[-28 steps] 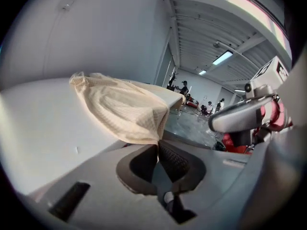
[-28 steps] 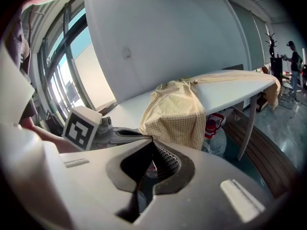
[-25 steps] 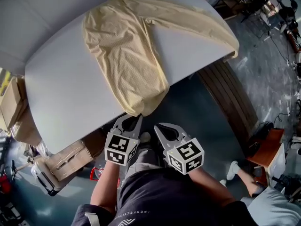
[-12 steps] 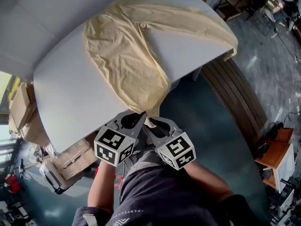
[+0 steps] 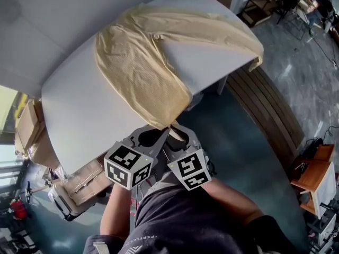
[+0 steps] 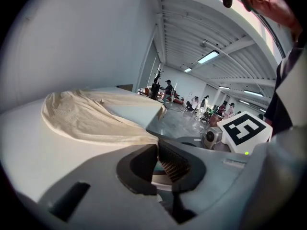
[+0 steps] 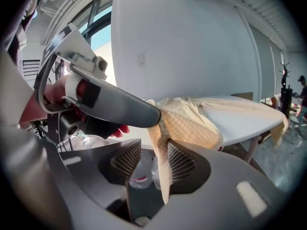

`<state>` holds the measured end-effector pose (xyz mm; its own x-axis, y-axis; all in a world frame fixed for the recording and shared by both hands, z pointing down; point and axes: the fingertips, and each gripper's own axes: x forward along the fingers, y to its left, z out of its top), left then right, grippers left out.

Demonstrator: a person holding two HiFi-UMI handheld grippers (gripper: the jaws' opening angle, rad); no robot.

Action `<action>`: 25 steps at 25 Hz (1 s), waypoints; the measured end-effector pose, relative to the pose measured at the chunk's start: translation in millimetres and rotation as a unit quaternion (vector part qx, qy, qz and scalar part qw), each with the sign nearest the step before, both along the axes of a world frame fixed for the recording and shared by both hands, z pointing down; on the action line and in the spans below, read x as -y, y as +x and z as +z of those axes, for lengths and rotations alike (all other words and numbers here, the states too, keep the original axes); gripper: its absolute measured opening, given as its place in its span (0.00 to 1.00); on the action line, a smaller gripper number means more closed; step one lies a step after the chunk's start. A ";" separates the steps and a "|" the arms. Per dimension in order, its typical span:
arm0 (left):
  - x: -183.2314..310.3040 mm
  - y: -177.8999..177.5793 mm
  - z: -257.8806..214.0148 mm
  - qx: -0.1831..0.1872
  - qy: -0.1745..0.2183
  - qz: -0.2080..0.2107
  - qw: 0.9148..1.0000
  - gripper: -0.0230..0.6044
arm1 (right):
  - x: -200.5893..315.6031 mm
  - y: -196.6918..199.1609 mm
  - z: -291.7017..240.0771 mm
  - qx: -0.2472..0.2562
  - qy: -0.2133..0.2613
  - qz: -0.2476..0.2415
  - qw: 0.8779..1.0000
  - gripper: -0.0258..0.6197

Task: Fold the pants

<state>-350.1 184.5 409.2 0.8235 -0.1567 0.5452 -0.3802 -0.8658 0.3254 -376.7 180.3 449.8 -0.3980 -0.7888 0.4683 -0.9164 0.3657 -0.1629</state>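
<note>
Pale yellow pants (image 5: 137,62) lie spread on the white table (image 5: 79,110), one leg running to the near edge and hanging over it. My left gripper (image 5: 165,131) sits just below that edge, shut on the leg's hem, which reaches its tips in the left gripper view (image 6: 157,150). My right gripper (image 5: 177,129) is beside it; its jaws have just been opening. In the right gripper view the hem (image 7: 160,147) hangs down between its jaws (image 7: 153,157) from the tip of the left gripper (image 7: 120,104), resting loosely against one pad.
Cardboard boxes (image 5: 79,181) and bags stand under the table's left end. A slatted wooden bench (image 5: 265,115) runs along the right, and an orange wooden stand (image 5: 312,168) stands further right. My own legs are right below the grippers. People stand far off in the hall (image 6: 196,102).
Both grippers have come up from below the hanging leg to its hem and moved close together. The left now holds the hem; the right gripper's jaws have gone from shut to open around it.
</note>
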 end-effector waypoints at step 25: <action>8.2 26.4 -21.0 -0.013 0.042 0.033 0.998 0.27 | 9.2 60.8 -33.1 -0.052 0.000 -0.055 0.997 0.06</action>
